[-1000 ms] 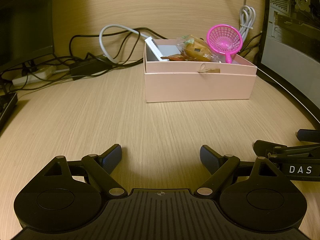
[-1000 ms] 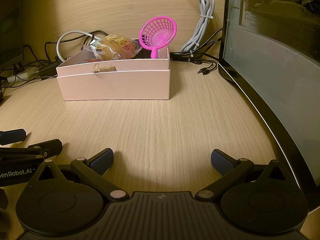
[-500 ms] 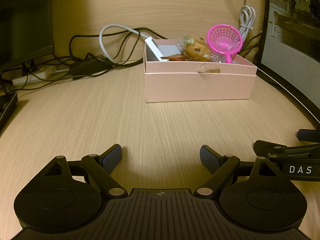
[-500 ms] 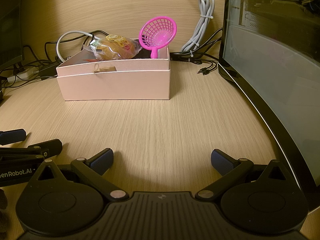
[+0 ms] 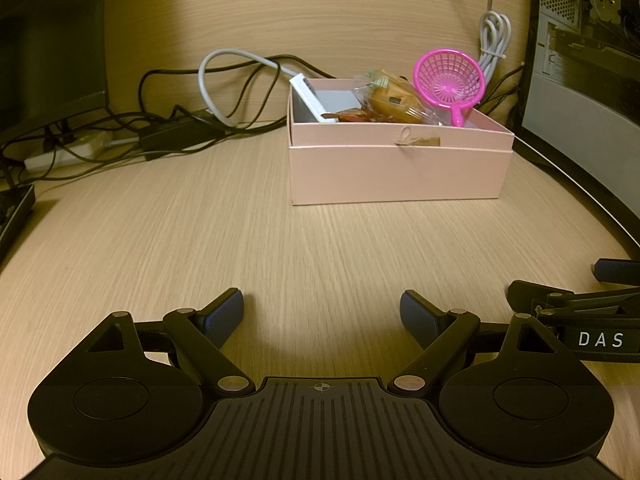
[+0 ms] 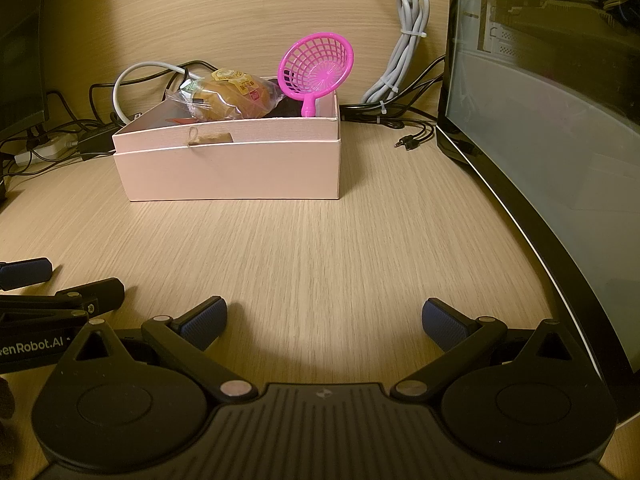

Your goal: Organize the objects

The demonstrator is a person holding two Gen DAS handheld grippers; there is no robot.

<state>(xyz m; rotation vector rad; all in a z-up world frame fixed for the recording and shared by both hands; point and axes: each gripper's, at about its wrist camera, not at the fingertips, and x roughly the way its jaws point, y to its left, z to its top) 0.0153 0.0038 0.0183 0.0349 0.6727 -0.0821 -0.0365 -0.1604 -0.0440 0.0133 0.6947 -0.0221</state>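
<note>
A pink cardboard box (image 5: 400, 172) (image 6: 232, 172) stands on the wooden desk. In it lie a wrapped bun (image 5: 394, 98) (image 6: 228, 94), a pink toy strainer (image 5: 448, 80) (image 6: 316, 68) leaning at the right end, and a white flat item (image 5: 310, 98) at the left end. My left gripper (image 5: 322, 312) is open and empty, low over the desk in front of the box. My right gripper (image 6: 324, 320) is open and empty too, beside the left one; each shows at the edge of the other's view.
A curved monitor (image 6: 540, 152) stands along the right. Cables and a power strip (image 5: 64, 156) lie behind the box at the back left. A grey coiled cable (image 6: 404, 52) hangs on the back wall. A dark device (image 5: 12, 212) sits at the far left.
</note>
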